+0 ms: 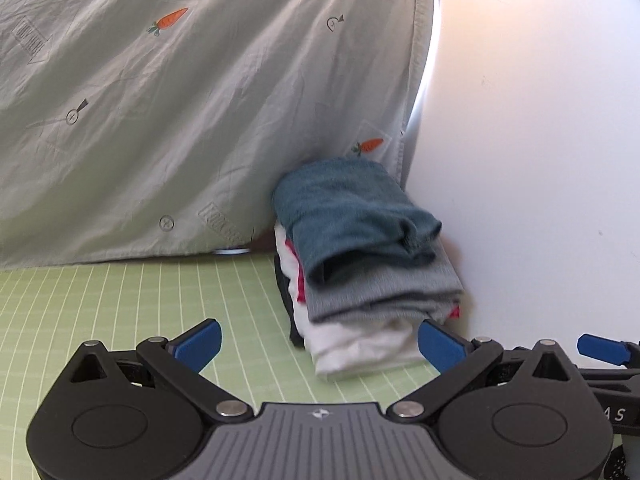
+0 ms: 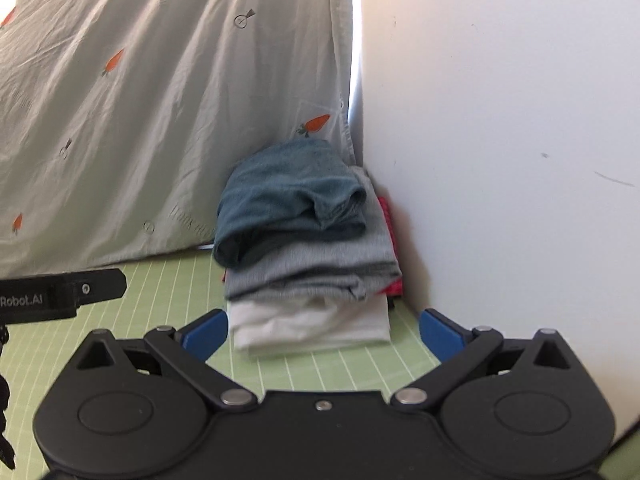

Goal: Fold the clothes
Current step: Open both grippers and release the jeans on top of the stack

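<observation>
In the left wrist view, the left gripper (image 1: 319, 346) is wide open and empty; the stack of folded clothes (image 1: 360, 264) stands just ahead, nearer its right finger. In the right wrist view, the right gripper (image 2: 324, 334) also gapes empty, with the stack between its fingers; a careless push could slide off the loose teal garment (image 2: 288, 200) on top.

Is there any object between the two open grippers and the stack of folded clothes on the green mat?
Nothing visible stands in the way. Only bare green mat lies between the right gripper and the stack of folded clothes, and likewise before the left gripper. Both are open and hold nothing.
</observation>
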Tool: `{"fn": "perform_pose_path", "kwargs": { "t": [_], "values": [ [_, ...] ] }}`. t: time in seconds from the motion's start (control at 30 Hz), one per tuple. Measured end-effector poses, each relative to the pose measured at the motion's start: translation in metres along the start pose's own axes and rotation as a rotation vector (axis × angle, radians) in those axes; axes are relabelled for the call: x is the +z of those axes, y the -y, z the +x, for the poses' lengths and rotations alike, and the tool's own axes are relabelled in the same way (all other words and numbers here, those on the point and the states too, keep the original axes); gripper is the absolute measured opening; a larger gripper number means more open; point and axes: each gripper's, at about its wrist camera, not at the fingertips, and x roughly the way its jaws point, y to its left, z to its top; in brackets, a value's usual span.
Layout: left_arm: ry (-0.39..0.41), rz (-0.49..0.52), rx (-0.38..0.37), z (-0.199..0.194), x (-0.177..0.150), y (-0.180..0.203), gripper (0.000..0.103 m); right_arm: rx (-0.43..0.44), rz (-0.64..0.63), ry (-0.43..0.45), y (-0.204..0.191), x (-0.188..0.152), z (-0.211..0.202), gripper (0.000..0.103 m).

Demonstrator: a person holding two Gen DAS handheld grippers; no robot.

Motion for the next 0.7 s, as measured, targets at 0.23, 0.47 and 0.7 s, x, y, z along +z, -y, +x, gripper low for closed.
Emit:
{"fn": "perform_pose_path", "kwargs": {
  "t": [0.23, 0.47, 0.7],
  "values": [
    [-0.040, 0.041, 0.004, -0.018, -0.026, 0.013, 0.103, 0.022, 0.023, -0.038, 0.007, -0.021, -0.023, 0.103],
    [-0.057, 0.065, -0.003, -0.028, -0.036, 0.019, 0.103, 0.002, 0.022, -0.049, 0.009, -0.033, -0.038, 0.103],
    [-0.053, 0.077, -0.019, -0.034, -0.037, 0.021, 0.103, -0.014, 0.040, -0.047, 0.011, -0.036, -0.045, 0.103]
  ]
}}
